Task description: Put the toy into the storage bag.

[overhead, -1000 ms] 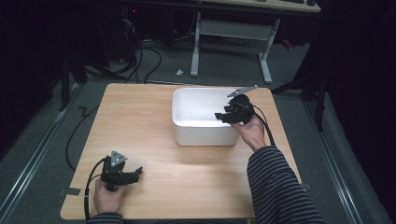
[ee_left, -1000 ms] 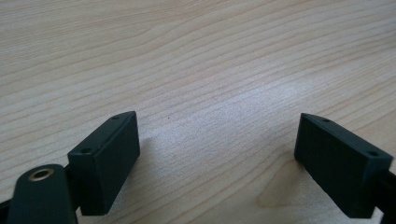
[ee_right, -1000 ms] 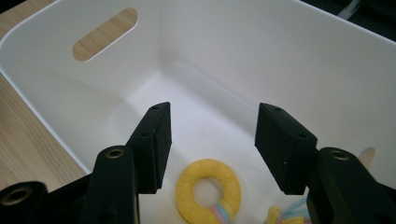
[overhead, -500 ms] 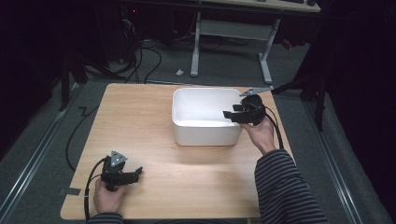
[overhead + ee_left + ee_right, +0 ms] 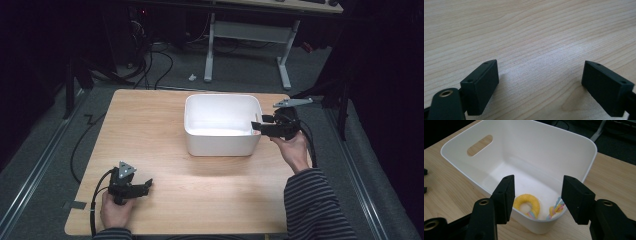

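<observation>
I see a light wooden bench (image 5: 165, 130) standing on grey carpet (image 5: 45, 150) in a dark room, with cables (image 5: 155, 65) and a white desk frame (image 5: 245, 35) beyond its 12 o'clock edge. A white plastic bin (image 5: 222, 125) sits toward 1 o'clock of the bench's middle. In it, against the wall nearest my right gripper (image 5: 536, 195), lies a yellow ring toy (image 5: 527, 205) with a pastel rope knot (image 5: 555, 210) beside it. That gripper hovers at the bin's 3 o'clock rim, its jaws having just been opening, nothing between them. My left gripper (image 5: 539, 82) rests at 7 o'clock, jaws wide apart over bare wood.
</observation>
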Motion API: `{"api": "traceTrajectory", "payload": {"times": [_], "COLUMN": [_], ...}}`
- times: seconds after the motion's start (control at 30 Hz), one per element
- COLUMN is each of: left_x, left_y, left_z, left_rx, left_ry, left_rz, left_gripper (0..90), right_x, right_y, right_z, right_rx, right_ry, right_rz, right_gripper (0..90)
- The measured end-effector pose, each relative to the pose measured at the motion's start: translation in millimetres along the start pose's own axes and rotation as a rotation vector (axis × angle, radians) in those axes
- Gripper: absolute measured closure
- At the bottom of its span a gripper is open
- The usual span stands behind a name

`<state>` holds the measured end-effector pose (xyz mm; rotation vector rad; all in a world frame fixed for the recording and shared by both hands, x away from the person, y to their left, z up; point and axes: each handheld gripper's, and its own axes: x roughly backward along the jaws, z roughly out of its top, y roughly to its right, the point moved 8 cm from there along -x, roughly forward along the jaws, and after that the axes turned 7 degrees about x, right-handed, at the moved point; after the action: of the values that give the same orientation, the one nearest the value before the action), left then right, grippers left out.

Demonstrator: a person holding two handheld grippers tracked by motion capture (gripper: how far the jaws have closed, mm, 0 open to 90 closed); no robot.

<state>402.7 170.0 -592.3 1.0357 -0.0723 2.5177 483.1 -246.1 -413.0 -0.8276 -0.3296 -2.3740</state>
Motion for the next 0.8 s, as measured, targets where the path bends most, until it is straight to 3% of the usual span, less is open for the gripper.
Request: {"api": "traceTrajectory", "payload": {"times": [0.23, 0.8], "left_x": [0.0, -0.1], "left_y": [0.1, 0.1], "left_z": [0.0, 0.0], "left_rx": [0.000, -0.001], "left_ry": [0.000, 0.000], "left_rz": [0.000, 0.000], "left_gripper": [14.5, 14.4], "right_x": [23.0, 65.4], "right_y": [8.0, 9.4], "right_z": [-14.1, -35.9], "right_rx": [-0.040, -0.059], "right_ry": [0.028, 0.098], "right_rz": [-0.011, -0.051], "right_gripper": [44.9, 45.2]}}
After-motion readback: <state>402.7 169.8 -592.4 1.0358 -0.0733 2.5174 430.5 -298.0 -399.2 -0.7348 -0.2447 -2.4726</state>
